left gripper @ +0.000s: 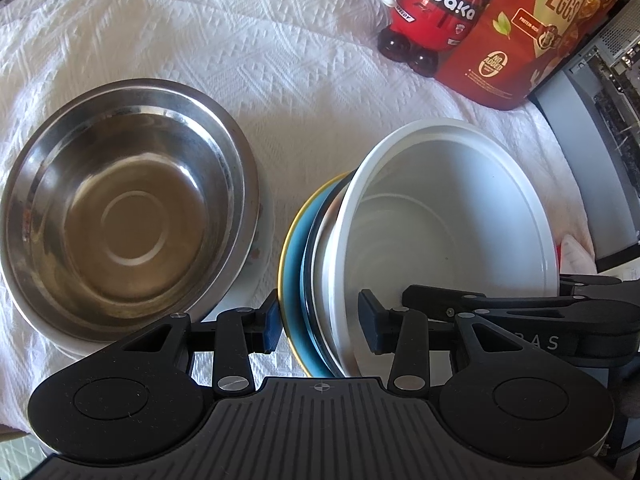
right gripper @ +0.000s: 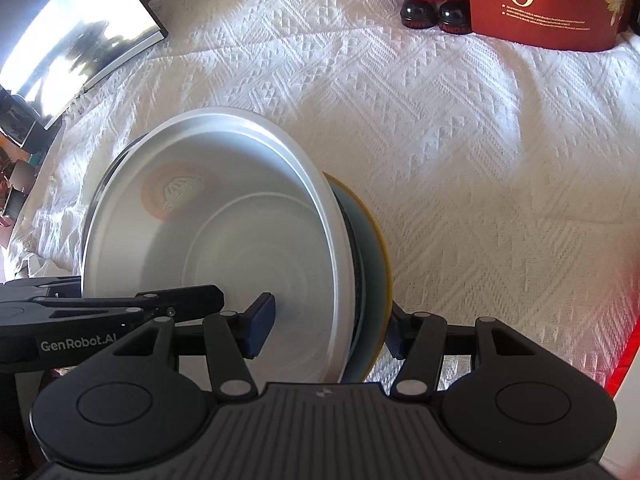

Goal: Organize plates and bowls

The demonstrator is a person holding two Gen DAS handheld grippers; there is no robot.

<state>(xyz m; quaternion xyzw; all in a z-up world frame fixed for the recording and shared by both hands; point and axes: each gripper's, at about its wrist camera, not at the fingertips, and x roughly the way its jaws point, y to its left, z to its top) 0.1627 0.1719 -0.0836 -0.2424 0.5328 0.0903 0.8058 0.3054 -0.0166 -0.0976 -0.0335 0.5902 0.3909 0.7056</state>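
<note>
Stack: a white bowl (left gripper: 448, 216) nested over a dark dish and a blue plate with yellow rim (left gripper: 291, 264), tilted up off the white cloth (left gripper: 240, 40).
Left hand-held gripper (left gripper: 318, 324): partly closed, one pad inside the white bowl, the other outside the blue plate; contact looks firm, not certain.
Right hand-held gripper (right gripper: 328, 330): straddles the stack's opposite edge the same way (pads close to the rims, probably gripping).
Steel bowl (left gripper: 120, 208): sits apart on the cloth, left of the stack.
Clutter: a red mascot bottle (left gripper: 436, 12) and quail egg box (left gripper: 532, 32) behind.
Advice: keep both grips even and level the stack, or the nested pieces may slide.
</note>
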